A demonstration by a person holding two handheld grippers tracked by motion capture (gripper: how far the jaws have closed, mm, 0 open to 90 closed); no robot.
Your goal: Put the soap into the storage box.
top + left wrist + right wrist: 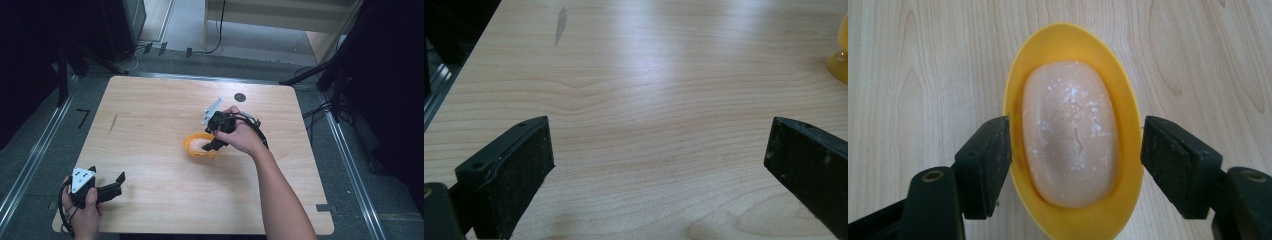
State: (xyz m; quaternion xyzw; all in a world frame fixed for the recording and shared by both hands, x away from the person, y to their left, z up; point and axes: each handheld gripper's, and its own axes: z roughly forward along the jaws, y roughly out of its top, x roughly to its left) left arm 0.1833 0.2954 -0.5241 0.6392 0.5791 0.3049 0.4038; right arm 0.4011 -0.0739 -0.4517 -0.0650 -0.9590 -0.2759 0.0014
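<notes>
The right claw (1075, 165) hung over the yellow dish (1073, 130) mid-counter (150, 120), jaws apart astride its rim, likely lining up a grip. Pale soap (1070, 132) lay inside. The left claw (659, 170) rested apart, idle, near the counter's corner.

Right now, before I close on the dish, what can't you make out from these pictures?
- Embossed marking on the soap: right gripper view, too faint and blurred to read.
- Near end of the yellow dish: cut off by the bottom edge there.
- Right gripper jaw tips: high view, too small to tell whether they touch the dish.
- Dish in left gripper view: cut by the right edge.
</notes>
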